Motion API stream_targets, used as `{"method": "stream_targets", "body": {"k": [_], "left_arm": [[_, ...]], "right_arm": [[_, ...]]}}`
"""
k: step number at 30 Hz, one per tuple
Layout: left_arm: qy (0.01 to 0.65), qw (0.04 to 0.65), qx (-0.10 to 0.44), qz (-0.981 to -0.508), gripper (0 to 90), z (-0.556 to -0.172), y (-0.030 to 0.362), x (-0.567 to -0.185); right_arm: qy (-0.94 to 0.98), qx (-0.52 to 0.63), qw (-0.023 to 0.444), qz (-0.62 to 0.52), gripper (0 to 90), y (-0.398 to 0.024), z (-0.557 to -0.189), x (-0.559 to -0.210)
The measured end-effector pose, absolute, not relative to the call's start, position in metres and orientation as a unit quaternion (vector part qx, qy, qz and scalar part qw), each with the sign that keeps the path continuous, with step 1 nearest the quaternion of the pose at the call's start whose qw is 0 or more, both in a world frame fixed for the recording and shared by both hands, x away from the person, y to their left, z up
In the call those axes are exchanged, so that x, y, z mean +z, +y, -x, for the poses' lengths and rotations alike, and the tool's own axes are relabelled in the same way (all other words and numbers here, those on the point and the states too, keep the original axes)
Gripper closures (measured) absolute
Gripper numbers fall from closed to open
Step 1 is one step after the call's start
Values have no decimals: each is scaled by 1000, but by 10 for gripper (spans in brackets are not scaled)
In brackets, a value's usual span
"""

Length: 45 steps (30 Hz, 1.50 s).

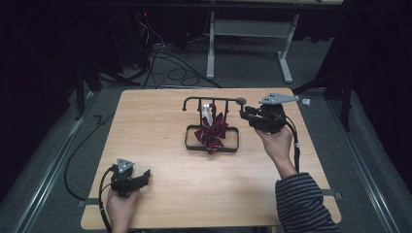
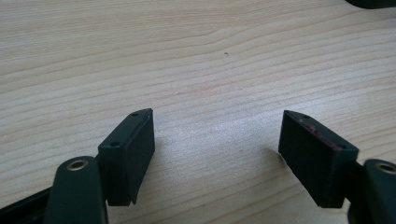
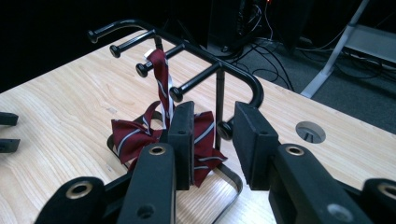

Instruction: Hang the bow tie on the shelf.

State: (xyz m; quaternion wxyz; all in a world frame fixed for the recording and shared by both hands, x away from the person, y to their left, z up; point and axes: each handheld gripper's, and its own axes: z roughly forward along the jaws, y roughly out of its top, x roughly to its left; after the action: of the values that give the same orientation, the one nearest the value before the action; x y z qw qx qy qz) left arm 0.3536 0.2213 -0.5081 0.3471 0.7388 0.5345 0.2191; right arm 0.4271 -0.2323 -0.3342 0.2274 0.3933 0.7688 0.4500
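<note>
Left gripper point(image 1: 144, 175) jaws spread wide; right gripper point(image 1: 244, 112) jaws slightly apart.

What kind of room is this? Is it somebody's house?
Probably not a house: it looks like a lab or workshop. A bare wooden table stands on grey carpet, black cables snake over the floor behind it, and a person's hands hold the left gripper and right gripper.

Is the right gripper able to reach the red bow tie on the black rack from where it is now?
Probably yes. The right gripper is beside the rack with jaws open, facing the bow tie. However, the rack's pegs and upright rod stand partly between, so it must go around them.
</note>
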Motion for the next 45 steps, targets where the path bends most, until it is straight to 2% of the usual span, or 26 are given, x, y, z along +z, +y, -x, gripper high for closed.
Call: {"method": "stream_targets", "body": {"k": [45], "left_arm": [[533,344,220,-741,274,-354,221,-508]], "right_arm": [[743,453,234,-434,687,-281,-392,-352]]}}
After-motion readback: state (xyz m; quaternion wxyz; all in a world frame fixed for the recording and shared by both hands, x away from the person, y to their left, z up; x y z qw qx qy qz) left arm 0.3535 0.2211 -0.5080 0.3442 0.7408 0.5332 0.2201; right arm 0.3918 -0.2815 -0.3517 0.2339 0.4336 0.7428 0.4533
